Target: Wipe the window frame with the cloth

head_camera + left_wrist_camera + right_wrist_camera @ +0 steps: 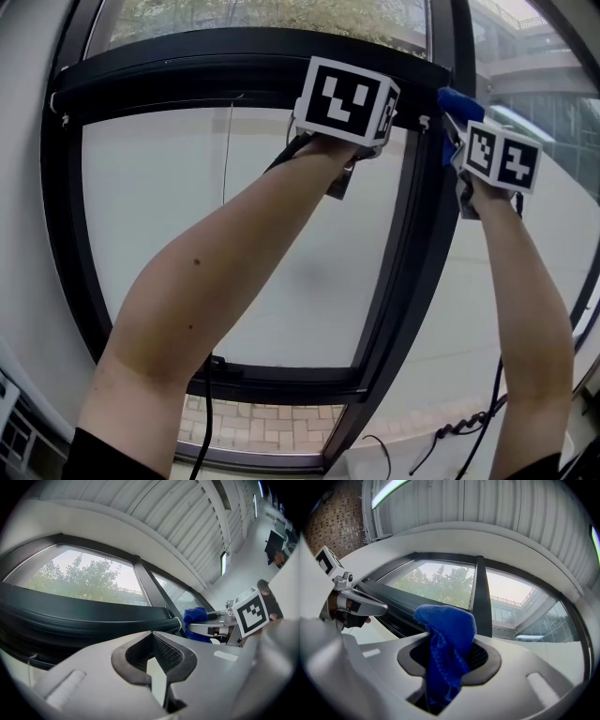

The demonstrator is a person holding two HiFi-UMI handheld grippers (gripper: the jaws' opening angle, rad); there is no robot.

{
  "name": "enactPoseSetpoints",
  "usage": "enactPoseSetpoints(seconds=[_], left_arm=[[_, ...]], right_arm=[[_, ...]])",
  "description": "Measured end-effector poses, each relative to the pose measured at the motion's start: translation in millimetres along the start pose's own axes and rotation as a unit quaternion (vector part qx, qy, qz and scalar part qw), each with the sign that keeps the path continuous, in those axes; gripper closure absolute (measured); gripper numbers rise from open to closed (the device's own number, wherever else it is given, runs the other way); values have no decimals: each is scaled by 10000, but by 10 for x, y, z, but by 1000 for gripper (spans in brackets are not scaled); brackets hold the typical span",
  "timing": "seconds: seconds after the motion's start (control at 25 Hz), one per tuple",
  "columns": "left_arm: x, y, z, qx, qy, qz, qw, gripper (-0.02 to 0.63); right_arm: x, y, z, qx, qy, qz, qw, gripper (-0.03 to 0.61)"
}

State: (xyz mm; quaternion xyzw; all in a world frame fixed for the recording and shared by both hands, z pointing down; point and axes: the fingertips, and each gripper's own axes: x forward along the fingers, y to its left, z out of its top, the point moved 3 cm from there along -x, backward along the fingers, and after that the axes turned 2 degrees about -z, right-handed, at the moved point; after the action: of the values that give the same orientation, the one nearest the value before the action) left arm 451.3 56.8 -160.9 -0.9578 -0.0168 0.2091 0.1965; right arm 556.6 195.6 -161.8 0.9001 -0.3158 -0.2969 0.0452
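Head view puts the right claw [449, 665], clenched on the blue cloth [457, 101], at the window frame's [187, 80] upper right corner, while the left claw [158, 670] is closed and empty, so most of the wiping probably remains.

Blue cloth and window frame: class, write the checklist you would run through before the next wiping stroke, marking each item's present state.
1. Blue cloth clamped in the right claw: ok.
2. Cloth bunch stands out past the claw tips: ok.
3. Cloth pressed on the window frame: cannot tell; it sits by the upper corner.
4. Left claw empty, nearly closed: ok.
5. Top bar free for a leftward stroke: probably not ok; the left claw is up beside it there.
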Motion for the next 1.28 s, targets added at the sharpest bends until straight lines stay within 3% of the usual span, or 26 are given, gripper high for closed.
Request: enactPoseSetpoints(seconds=[0.4, 0.56, 1.28], left_arm=[[78, 44, -151, 82, 224, 302, 9993, 624], [144, 62, -228, -69, 246, 311, 9992, 624], [177, 34, -482, -44, 391, 306, 9988, 624]], right_arm=[[307, -2, -325, 10, 118, 279, 9995, 434], [350, 7, -311, -6, 91, 363, 9993, 436], [212, 115, -578, -75, 351, 419, 9985, 439]])
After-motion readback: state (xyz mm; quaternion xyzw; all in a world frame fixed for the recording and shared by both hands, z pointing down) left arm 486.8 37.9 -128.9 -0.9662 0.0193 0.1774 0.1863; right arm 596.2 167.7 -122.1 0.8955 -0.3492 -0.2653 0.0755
